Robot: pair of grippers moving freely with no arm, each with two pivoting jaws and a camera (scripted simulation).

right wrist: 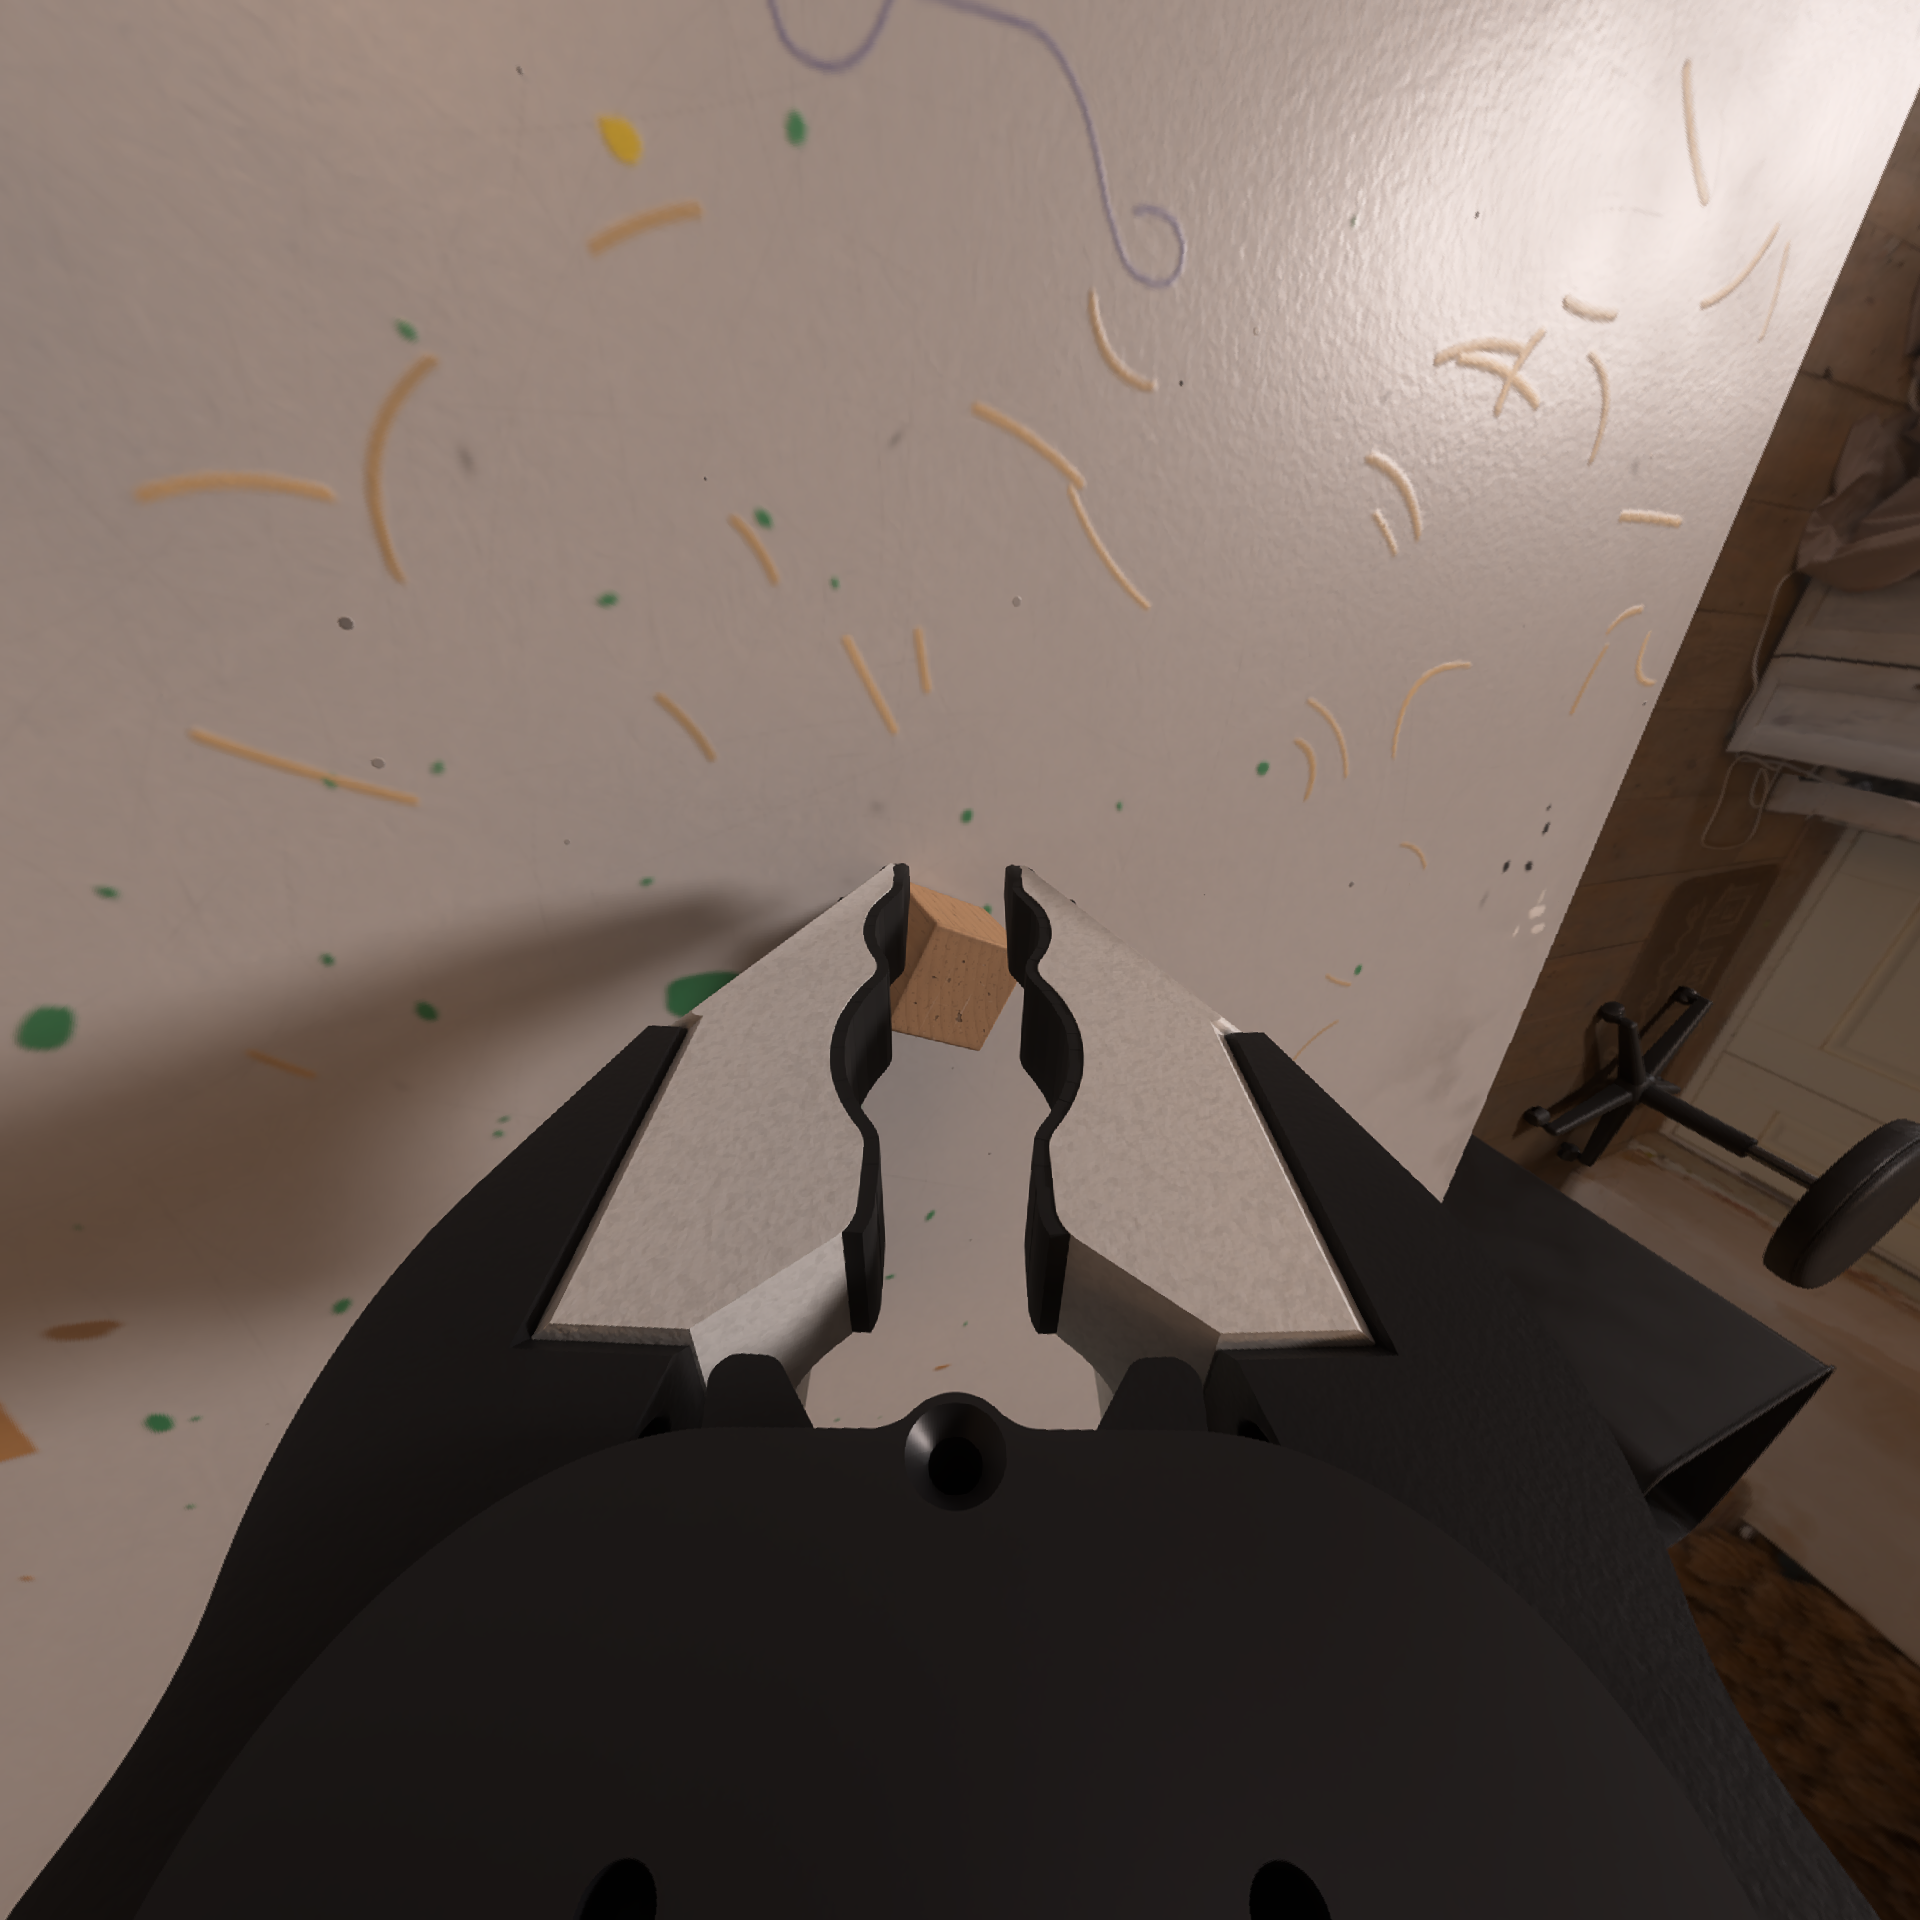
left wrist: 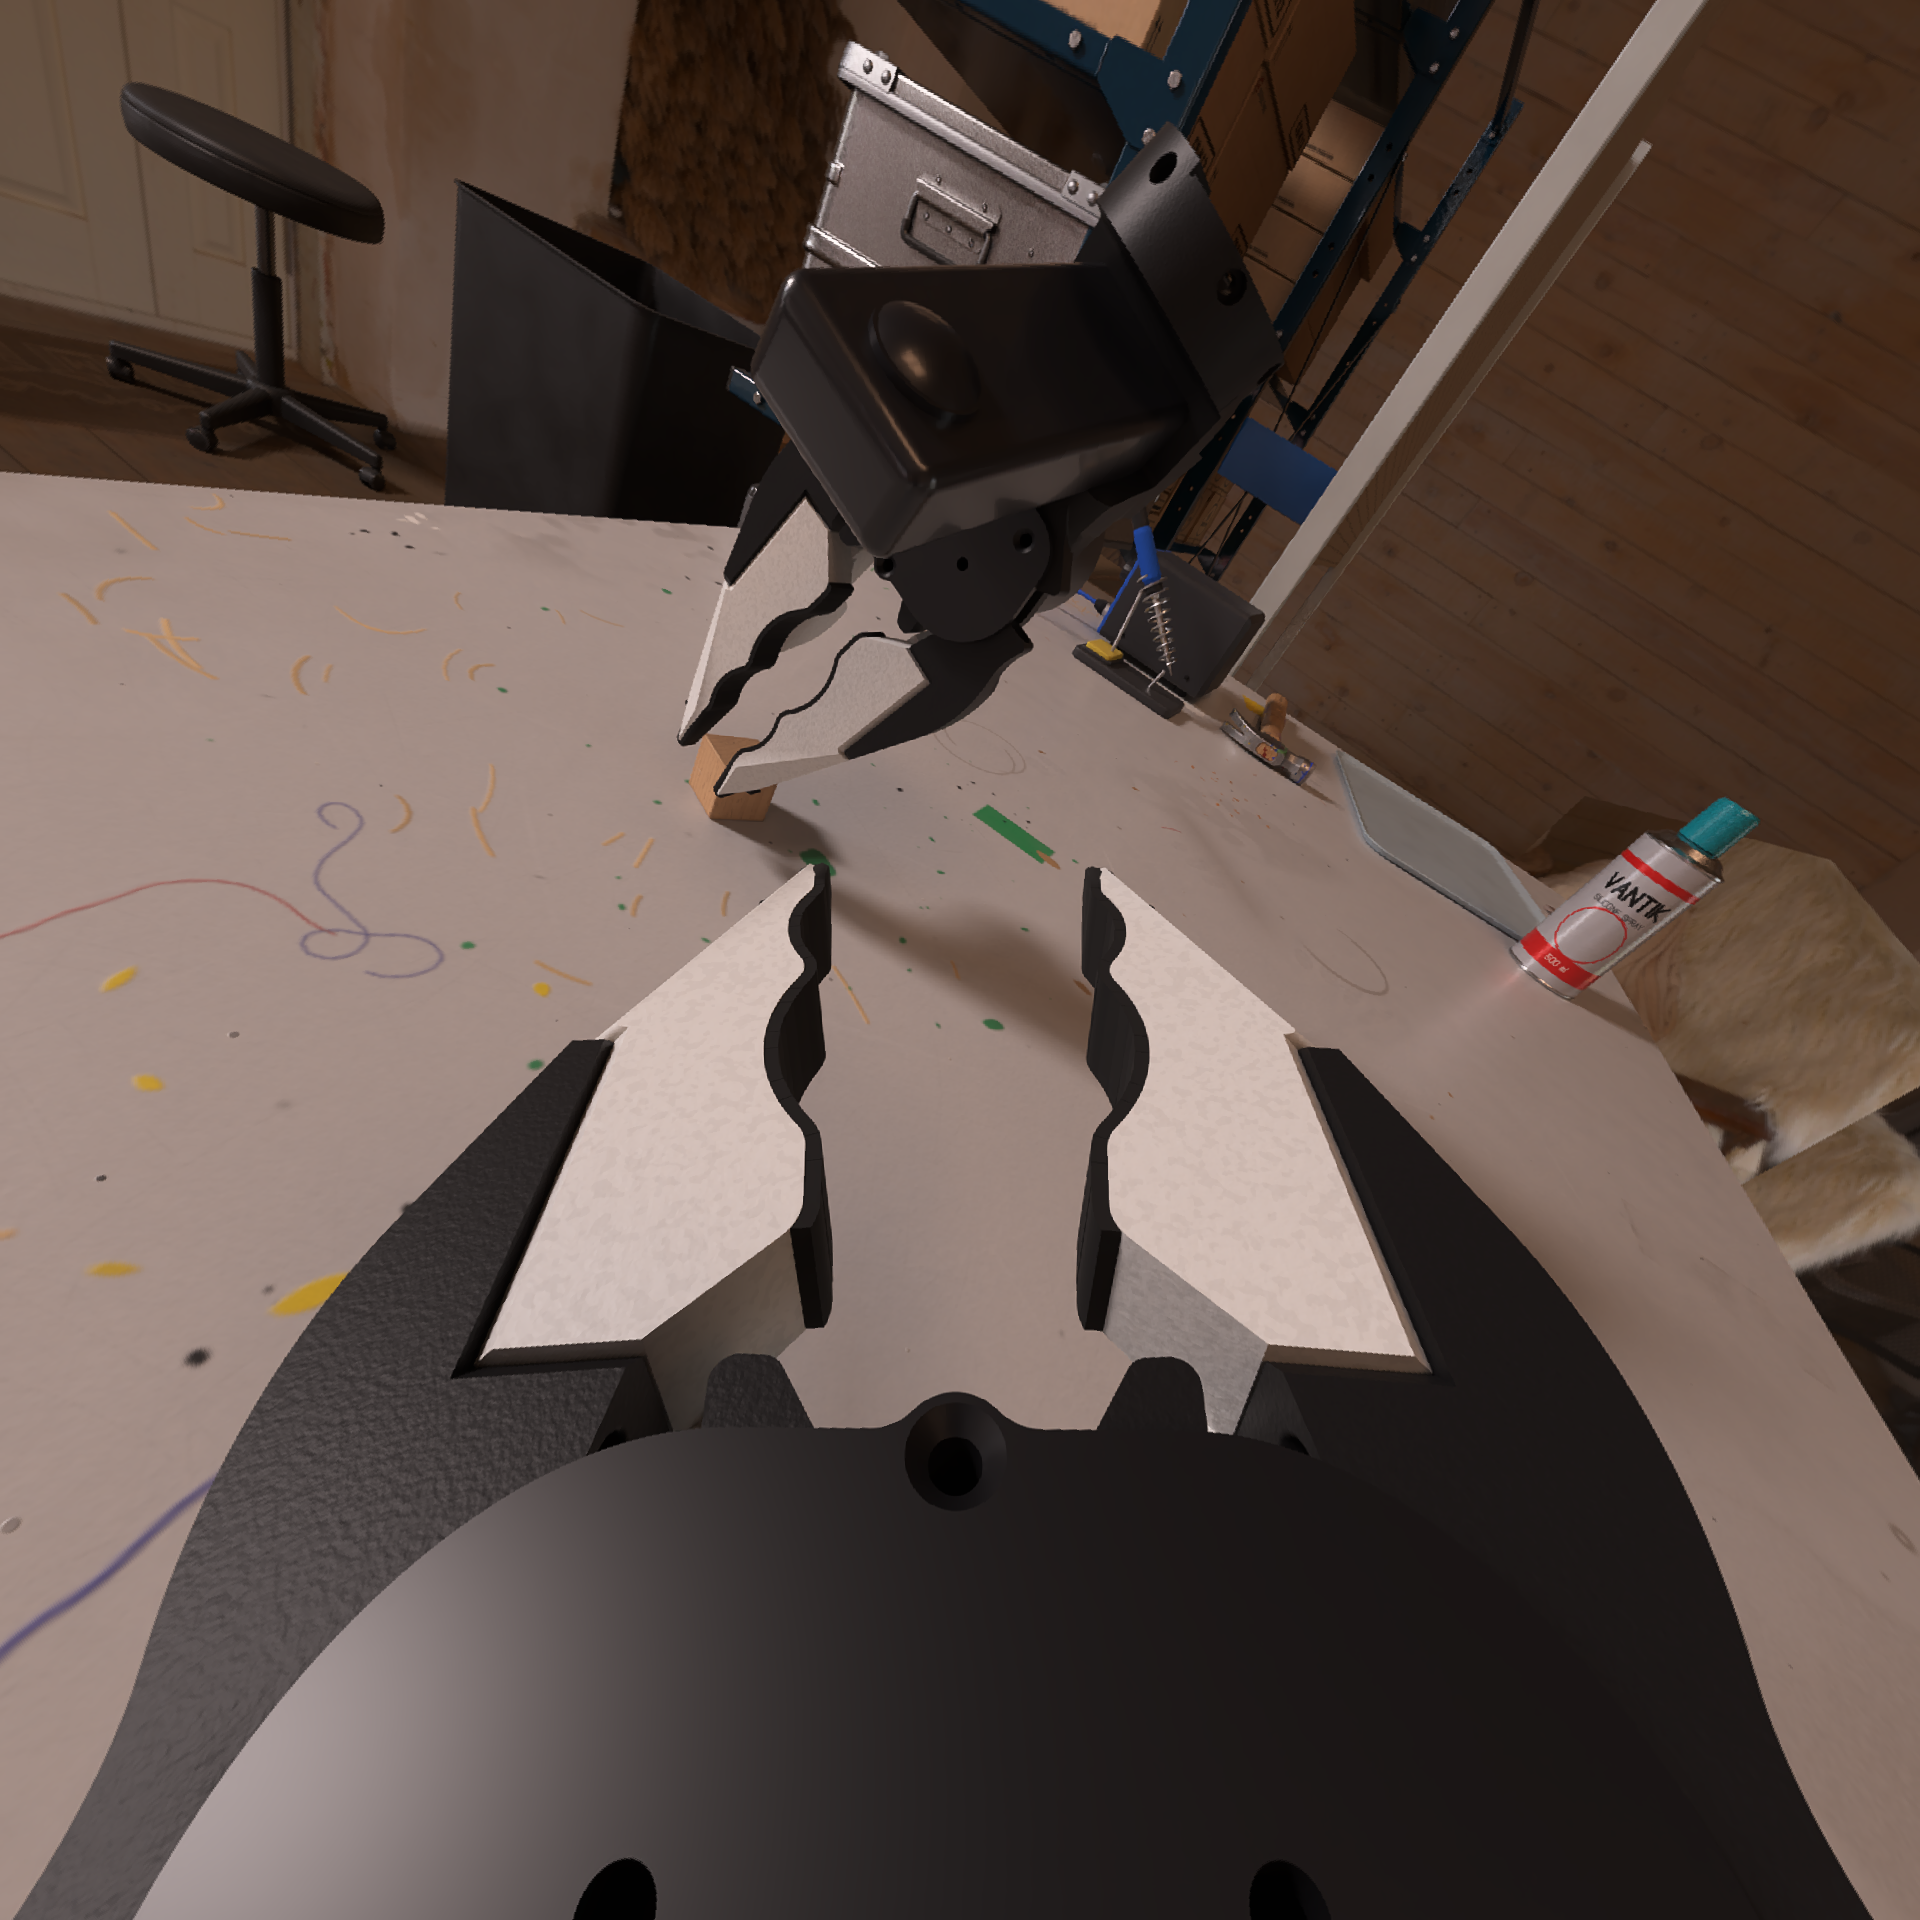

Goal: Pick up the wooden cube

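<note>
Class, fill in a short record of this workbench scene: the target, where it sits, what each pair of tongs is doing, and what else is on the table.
target: wooden cube
place: on the paint-flecked table
right tongs: fingers on either side of the cube, not yet closed on it
left tongs: open, empty, apart from the cube
also on table: spray can, lying near the edge

Left gripper [left wrist: 956,883] sits low in the frame, jaws spread wide, gripping nothing. Right gripper [right wrist: 954,883] tilts steeply downward, jaws narrowed but parted, straddling the wooden cube [right wrist: 951,982].
</note>
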